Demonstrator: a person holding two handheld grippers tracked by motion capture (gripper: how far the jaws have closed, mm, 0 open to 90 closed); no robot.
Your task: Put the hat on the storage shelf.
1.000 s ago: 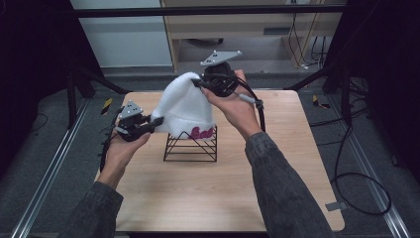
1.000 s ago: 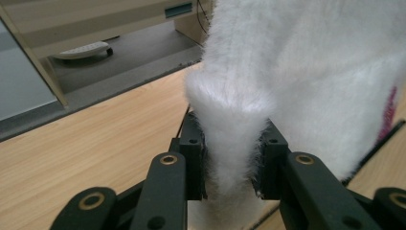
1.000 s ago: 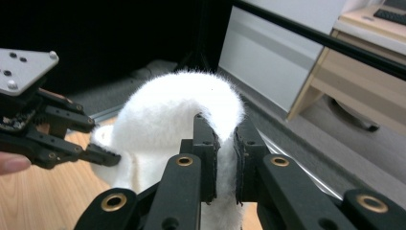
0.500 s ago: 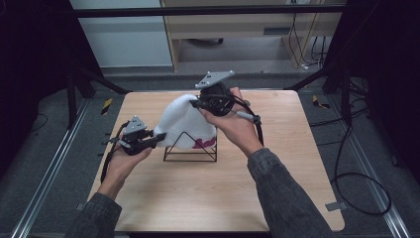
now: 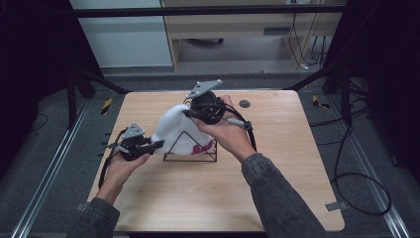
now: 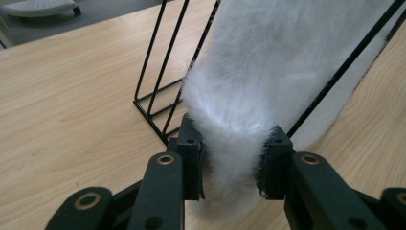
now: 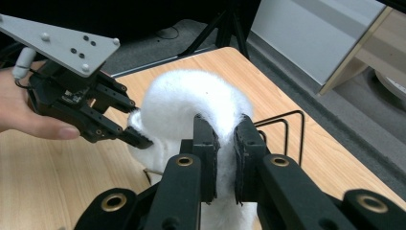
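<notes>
A light wooden table (image 5: 277,198) stands on a grey floor, with dark frame rails at both sides and a pale cabinet behind it, at 12 o'clock in the high view. Near the middle of the table stands a black wire rack (image 5: 190,148) with a triangular end. Over this rack lies a white fluffy cloth (image 5: 174,126), which carries a dark red mark at its lower edge, at about 4 o'clock from the cloth's middle.

The left gripper (image 5: 157,144) is at 9 o'clock from the rack, low above the table. Its jaws are closed on one end of the white fluffy cloth (image 6: 239,139); in the left gripper view the fur bulges between the two black pads (image 6: 191,163), and the rack's thin bars (image 6: 158,86) rise just behind.

The right gripper (image 5: 187,113) is at 12 o'clock from the rack, above its top. Its jaws pinch a fold of the cloth (image 7: 191,100) tightly, with only a narrow gap between them. In the right gripper view the left gripper (image 7: 139,125) with its grey plate appears at 10 o'clock, touching the same cloth.
</notes>
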